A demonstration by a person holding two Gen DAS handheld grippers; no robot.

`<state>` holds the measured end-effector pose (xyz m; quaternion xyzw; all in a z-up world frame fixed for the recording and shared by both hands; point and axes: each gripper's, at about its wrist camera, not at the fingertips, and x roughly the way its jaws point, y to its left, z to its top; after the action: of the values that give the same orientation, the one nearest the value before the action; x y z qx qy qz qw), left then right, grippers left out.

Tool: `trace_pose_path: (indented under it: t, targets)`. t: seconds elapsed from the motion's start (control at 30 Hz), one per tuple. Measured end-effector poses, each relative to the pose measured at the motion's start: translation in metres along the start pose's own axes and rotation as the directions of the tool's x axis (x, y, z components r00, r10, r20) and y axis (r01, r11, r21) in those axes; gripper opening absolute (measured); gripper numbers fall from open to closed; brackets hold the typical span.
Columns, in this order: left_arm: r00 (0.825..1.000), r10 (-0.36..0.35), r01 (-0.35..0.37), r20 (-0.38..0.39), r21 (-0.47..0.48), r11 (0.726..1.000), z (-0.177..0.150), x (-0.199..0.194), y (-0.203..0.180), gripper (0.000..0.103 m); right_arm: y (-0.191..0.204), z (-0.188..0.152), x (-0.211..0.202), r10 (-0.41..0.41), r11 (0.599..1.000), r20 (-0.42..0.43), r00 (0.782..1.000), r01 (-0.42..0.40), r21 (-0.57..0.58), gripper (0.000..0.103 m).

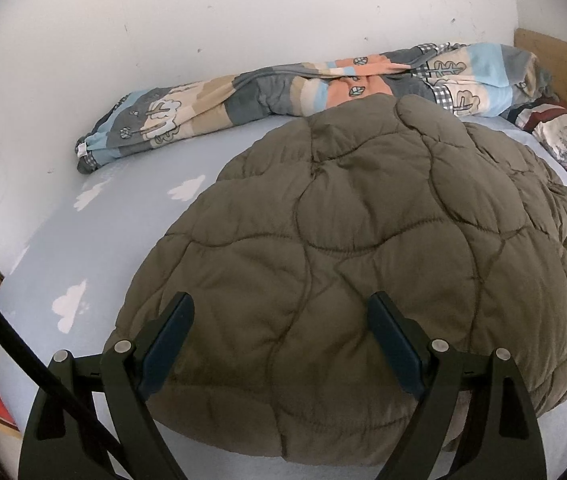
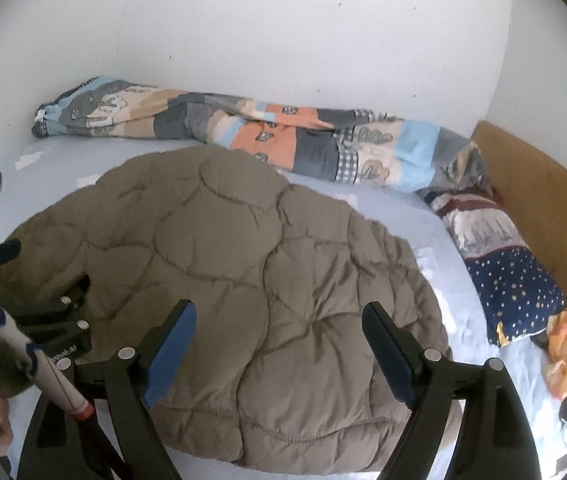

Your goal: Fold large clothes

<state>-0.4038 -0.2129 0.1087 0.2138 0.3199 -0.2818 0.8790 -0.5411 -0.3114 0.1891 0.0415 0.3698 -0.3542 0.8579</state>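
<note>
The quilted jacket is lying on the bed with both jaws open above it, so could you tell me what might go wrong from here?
1. The olive quilted jacket is thick and puffy; open jaws on the left gripper and right gripper may pinch only the top layer, so a fold could slip.
2. The rolled patterned duvet lies close behind; a far-side fold might snag it.
3. The star-print pillow crowds the jacket's right side.

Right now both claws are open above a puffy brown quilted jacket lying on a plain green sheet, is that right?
Not quite: the sheet is pale blue with white clouds, as the left wrist view shows. Both claws, left and right, are open above the brown quilted jacket.
</note>
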Motion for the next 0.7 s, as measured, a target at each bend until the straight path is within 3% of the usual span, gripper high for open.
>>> trace_pose_path:
  t: [0.7]
  targets:
    - [1.0, -0.001, 0.001, 0.001, 0.01, 1.0, 0.002, 0.003, -0.002, 0.088, 0.021, 0.01, -0.018, -0.013, 0.997, 0.071, 0.997, 0.018, -0.071, 0.09]
